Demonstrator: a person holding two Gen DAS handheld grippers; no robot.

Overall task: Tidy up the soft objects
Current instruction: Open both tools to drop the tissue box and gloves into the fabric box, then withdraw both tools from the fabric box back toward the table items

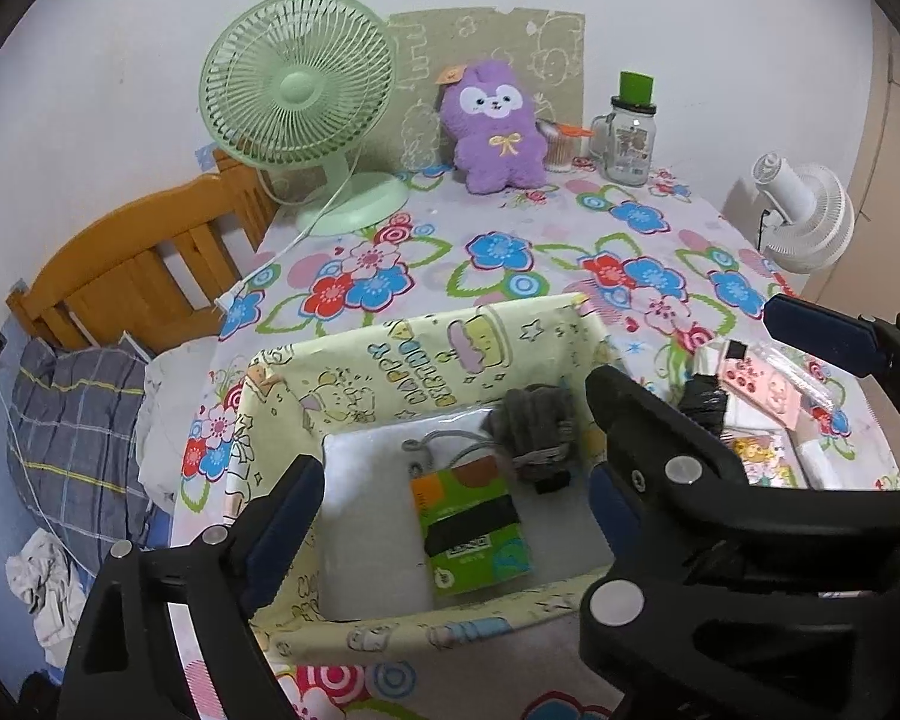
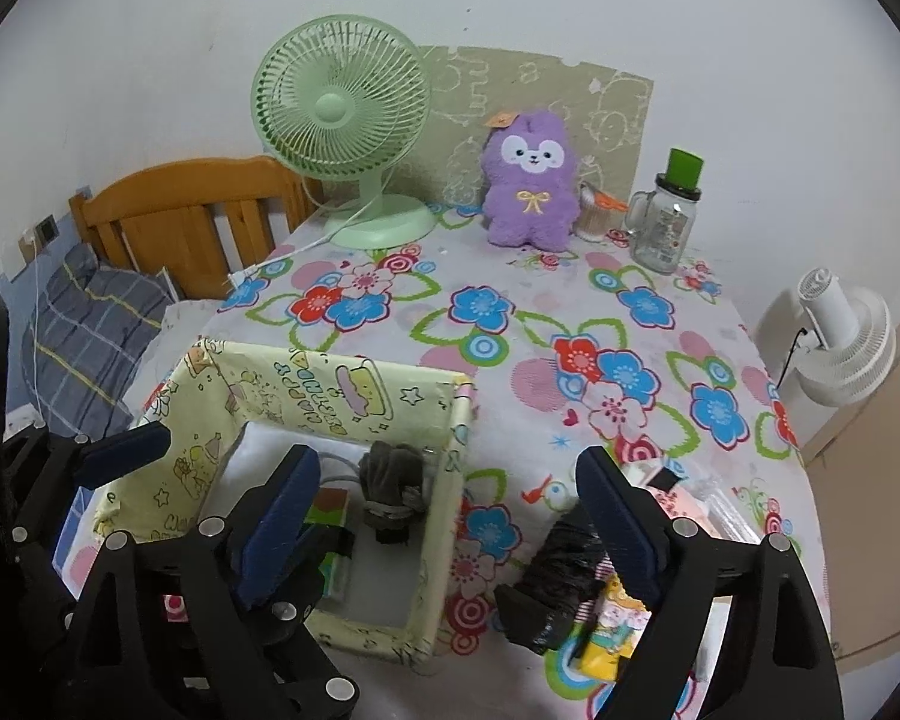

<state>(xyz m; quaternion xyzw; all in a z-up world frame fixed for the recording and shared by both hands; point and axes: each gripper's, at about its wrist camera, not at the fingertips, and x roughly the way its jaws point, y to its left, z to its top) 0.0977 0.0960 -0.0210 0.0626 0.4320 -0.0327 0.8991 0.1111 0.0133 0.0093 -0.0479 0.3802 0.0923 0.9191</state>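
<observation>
Below my left claw sits the fabric box on the table; inside it, a rolled pair of socks lies in the far right corner, with a flat packet nearer me. My right claw hangs over the box's right wall, a crumpled bag just right of that. Far beyond both claws, along the wall, stand a desk fan, then a plush toy, then a jar. A bed lies left of the table.
</observation>
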